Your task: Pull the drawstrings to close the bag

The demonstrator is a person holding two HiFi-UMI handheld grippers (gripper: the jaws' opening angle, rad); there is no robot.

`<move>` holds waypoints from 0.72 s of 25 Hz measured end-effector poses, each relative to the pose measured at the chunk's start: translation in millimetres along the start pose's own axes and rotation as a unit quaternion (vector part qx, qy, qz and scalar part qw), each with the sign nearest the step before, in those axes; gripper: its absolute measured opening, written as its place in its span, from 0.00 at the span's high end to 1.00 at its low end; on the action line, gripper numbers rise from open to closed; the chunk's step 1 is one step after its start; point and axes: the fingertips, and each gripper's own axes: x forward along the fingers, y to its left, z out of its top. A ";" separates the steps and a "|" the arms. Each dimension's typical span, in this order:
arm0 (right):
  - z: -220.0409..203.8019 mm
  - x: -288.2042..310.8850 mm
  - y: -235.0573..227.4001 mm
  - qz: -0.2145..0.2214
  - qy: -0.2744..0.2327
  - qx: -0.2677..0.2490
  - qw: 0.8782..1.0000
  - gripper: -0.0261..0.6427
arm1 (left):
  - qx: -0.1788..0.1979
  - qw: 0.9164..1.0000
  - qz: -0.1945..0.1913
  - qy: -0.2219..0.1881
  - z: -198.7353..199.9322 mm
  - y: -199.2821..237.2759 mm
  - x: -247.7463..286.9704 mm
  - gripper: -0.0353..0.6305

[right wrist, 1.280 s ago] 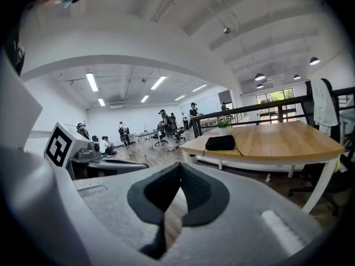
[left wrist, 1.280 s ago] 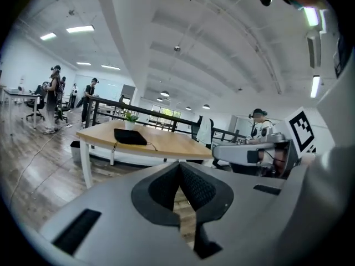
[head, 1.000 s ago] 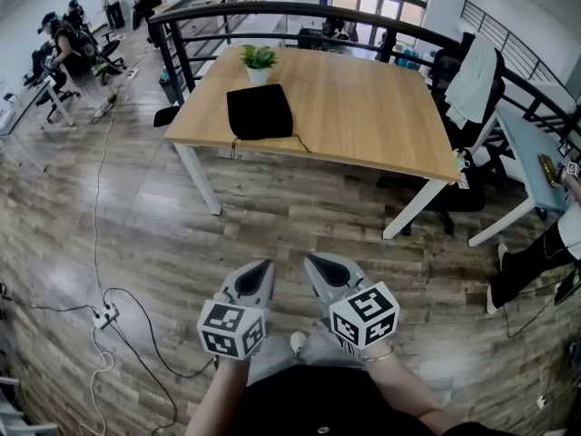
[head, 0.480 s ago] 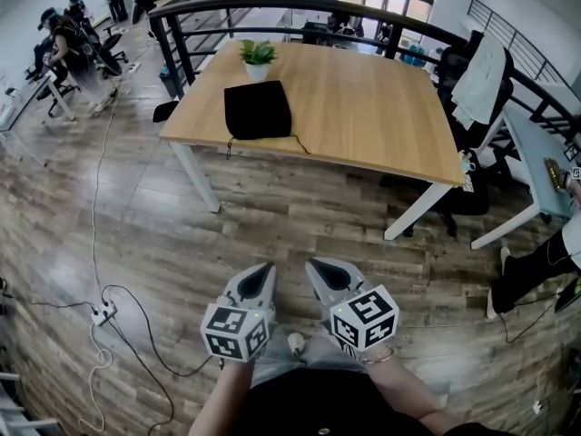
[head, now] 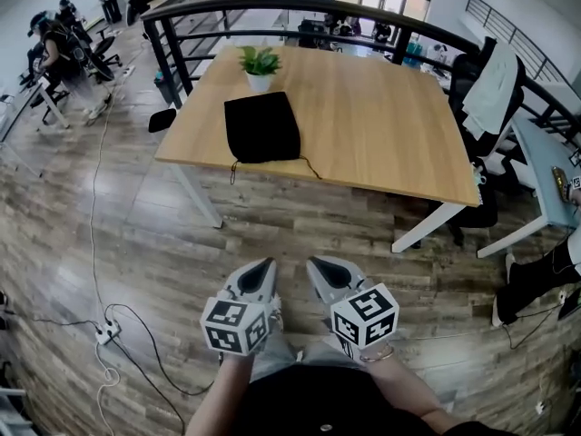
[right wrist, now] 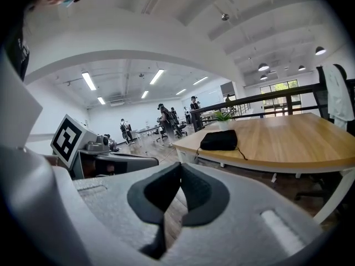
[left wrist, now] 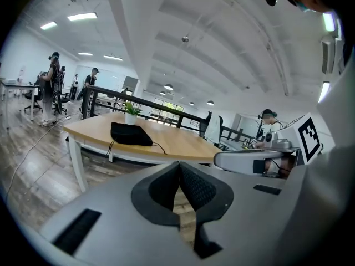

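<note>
Left tongs (head: 265, 267): lowest and nearest, held out from the person's waist above the floor; jaws pressed together with nothing between them.
Right tongs (head: 314, 264): just beside the left tongs at the same height; jaws likewise closed tight and empty.
Brown wood-plank floor (head: 300, 216): lies under both tongs, and a bare stretch of it separates them from the counter.
White power strip with trailing cables (head: 107, 331): on the floor to the left, clear of the path ahead.
Light wooden counter on white legs (head: 390, 125): ahead, its near edge facing the person.
Thin dark drawstrings (head: 314, 166): 2 cords leave the bag's near side; 1 curls toward the counter's edge on the right, 1 hangs over the edge on the left.
Black fabric drawstring bag (head: 262, 127): flat on the counter's near-left part, well apart from both tongs; whether its mouth gapes cannot be told from here.
Small green plant in a white pot (head: 260, 64): just beyond the bag.
Black metal railing (head: 272, 7): behind the counter, with people at desks far left.
Step in hand: the approach, by my reading; nothing on the counter is touched.
Next move: likely close in on the counter, spread both tongs, and take 1 cord in each.
</note>
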 end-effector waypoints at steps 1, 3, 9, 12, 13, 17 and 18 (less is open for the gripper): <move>7.2 13.1 -5.4 0.000 -0.001 0.000 1.000 0.96 | 0.001 1.000 -0.001 -0.001 8.1 9.7 6.9 0.92; 21.5 39.2 -13.2 -0.002 -0.002 0.000 1.000 0.96 | 0.001 1.000 -0.001 -0.002 23.8 31.4 18.8 0.92; 58.9 111.9 -31.3 -0.017 -0.009 -0.001 1.000 0.96 | 0.004 1.000 -0.010 0.002 66.7 99.8 53.4 0.92; 70.2 140.4 -39.5 -0.030 -0.007 -0.003 1.000 0.96 | 0.007 1.000 -0.020 0.005 83.1 126.3 69.6 0.92; 72.6 147.2 -42.6 -0.035 -0.005 -0.005 0.999 0.96 | 0.008 1.000 -0.024 0.006 86.7 132.5 75.3 0.92; 77.4 165.1 -55.4 -0.056 0.003 -0.008 0.998 0.96 | 0.004 0.999 -0.036 0.014 92.5 149.2 91.6 0.92; 77.7 167.7 -58.6 -0.061 0.005 -0.008 0.998 0.96 | 0.003 0.999 -0.039 0.017 92.2 151.5 94.2 0.92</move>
